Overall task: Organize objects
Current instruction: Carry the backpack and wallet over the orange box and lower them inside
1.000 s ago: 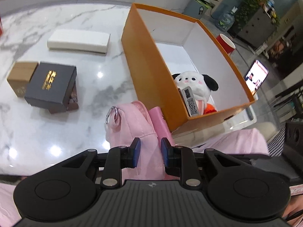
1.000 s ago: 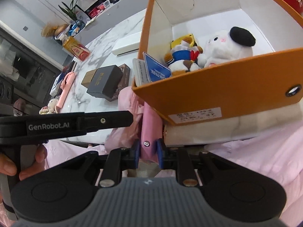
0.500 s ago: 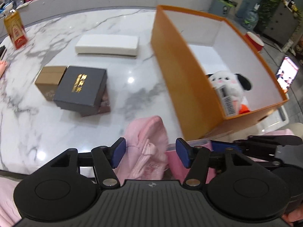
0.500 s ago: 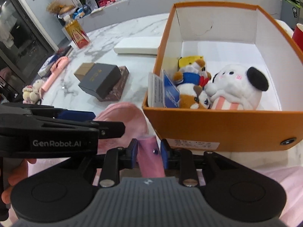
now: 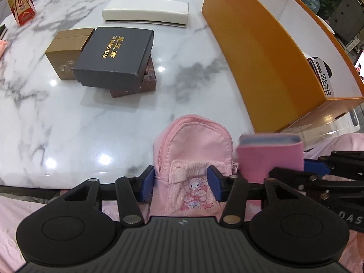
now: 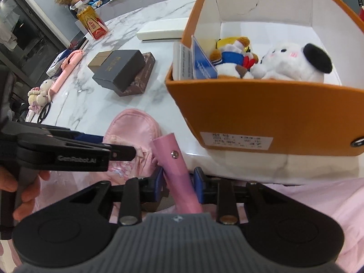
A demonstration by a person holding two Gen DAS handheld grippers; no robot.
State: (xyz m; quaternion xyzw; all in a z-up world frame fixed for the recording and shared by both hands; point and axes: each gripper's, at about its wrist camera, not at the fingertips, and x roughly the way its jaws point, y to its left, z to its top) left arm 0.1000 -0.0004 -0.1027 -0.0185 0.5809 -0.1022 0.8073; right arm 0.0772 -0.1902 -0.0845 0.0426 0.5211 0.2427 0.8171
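Closing around a small pink backpack pouch, the left gripper sits at the lower centre of the left wrist view, and its blue pads touch the pouch on both sides, at the pocket with the cartoon print. The jaws are coming together at this moment with the pouch between them. The pouch stands at the near edge of the marble table, in the lower middle of the frame.

The right gripper is clenched on a pink wallet, which stands up between its pads at the lower centre of the right wrist view. In the left wrist view the same wallet is just to the right of the pouch, apart from it by a narrow gap.

The orange box fills the upper right of the right wrist view. Inside it lie a white plush with a black ear, a smaller plush in blue clothes and some cards leaning on the left wall.

At the upper left of the left wrist view a black box rests on a brown one, beside a tan box, and a white case lies behind them
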